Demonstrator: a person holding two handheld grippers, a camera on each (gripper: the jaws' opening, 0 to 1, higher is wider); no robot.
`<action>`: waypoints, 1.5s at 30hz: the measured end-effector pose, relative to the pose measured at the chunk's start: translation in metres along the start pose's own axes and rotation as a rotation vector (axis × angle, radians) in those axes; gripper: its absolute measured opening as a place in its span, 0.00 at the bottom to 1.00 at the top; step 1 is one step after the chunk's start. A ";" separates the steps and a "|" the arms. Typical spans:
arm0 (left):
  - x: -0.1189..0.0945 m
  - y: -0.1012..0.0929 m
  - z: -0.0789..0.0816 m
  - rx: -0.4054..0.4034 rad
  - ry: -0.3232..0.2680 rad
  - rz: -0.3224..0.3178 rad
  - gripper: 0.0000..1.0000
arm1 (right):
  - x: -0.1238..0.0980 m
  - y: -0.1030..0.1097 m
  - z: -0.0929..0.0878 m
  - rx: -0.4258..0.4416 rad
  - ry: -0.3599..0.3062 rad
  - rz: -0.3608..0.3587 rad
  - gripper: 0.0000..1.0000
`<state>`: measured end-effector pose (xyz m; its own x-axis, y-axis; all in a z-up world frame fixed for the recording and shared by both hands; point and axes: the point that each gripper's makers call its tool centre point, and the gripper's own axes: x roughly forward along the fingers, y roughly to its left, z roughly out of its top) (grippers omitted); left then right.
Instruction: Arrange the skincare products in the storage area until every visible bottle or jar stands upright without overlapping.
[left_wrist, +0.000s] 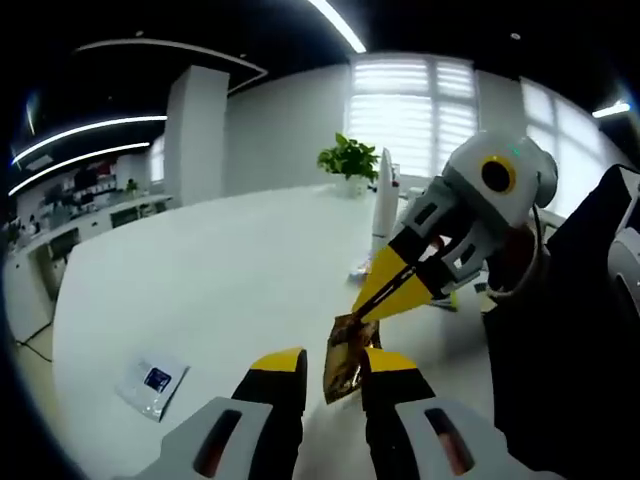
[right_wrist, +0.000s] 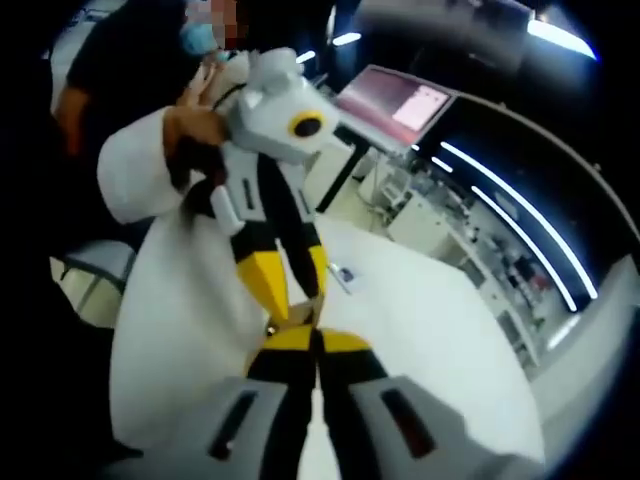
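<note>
Above the white desk (left_wrist: 220, 290), the right hand-held gripper (left_wrist: 362, 308) pinches a small brown sachet (left_wrist: 348, 360) between the spread left hand-held gripper (left_wrist: 335, 372) jaws, seemingly a handover, so the left must close next.

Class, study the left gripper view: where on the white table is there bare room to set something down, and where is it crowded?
Bare table stretches between the flat packet near the left edge and the plant at the far end. It is crowded where the right gripper and left gripper meet around the brown sachet.
</note>
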<state>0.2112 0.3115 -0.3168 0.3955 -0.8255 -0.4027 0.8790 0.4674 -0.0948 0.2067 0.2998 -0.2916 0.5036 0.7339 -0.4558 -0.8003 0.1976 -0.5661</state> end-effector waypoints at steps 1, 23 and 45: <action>0.000 0.000 0.000 0.006 0.001 0.001 0.21 | 0.000 -0.001 0.003 -0.007 -0.002 -0.003 0.00; -0.003 -0.008 0.027 0.237 -0.036 0.070 0.20 | -0.014 0.005 0.005 -0.010 -0.005 -0.020 0.00; -0.007 -0.028 0.026 0.389 -0.068 -0.007 0.20 | -0.027 0.010 0.017 0.002 -0.030 0.002 0.00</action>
<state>0.1911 0.2960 -0.2878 0.3947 -0.8534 -0.3406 0.9117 0.3178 0.2604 0.1797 0.2928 -0.2736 0.4923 0.7536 -0.4356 -0.8016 0.1976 -0.5642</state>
